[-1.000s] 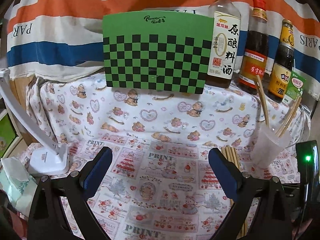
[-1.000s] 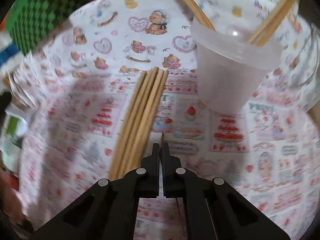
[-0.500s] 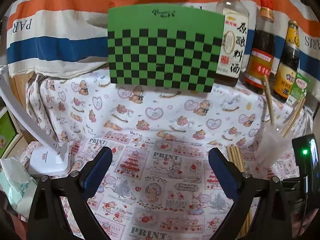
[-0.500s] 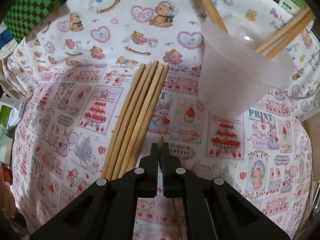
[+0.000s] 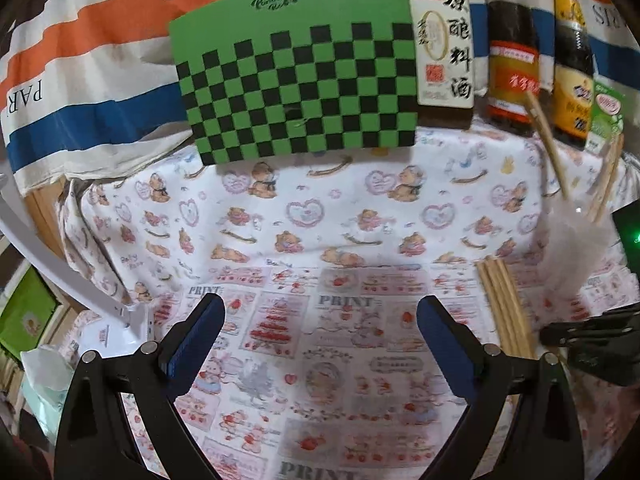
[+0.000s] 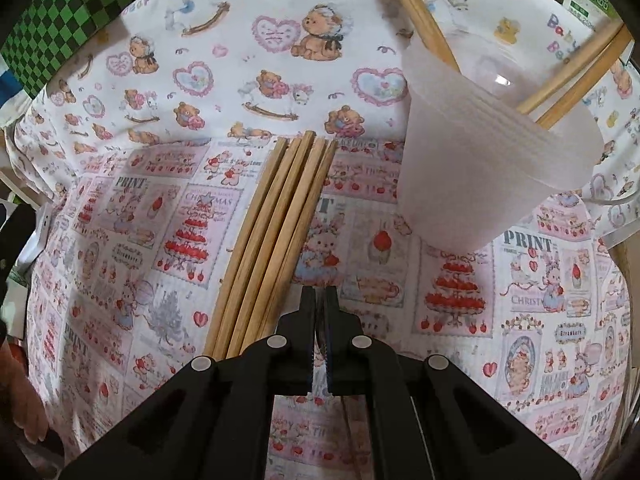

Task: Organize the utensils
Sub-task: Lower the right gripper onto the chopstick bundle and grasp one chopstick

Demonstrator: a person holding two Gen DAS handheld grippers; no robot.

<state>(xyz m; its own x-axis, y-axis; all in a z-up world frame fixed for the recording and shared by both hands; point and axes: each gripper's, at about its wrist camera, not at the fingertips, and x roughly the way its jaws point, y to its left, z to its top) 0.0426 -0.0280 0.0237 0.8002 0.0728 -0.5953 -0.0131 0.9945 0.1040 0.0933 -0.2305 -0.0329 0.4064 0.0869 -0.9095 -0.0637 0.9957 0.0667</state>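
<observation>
Lying flat on the desk (image 6: 120, 240) just left of the translucent cup (image 6: 480, 168) are five loose chopsticks (image 6: 276, 216). Three more are standing inside the cup. Right hand-held gripper (image 6: 319, 300) is hovering pinched together, empty, just beside the chopsticks. Left hand-held gripper (image 5: 320, 336) is gaping wide, empty.

Loose chopsticks (image 6: 272, 232) on cloth (image 6: 520, 320) just left of cup (image 6: 480, 168) w/ more chopsticks (image 6: 576, 76) inside
</observation>
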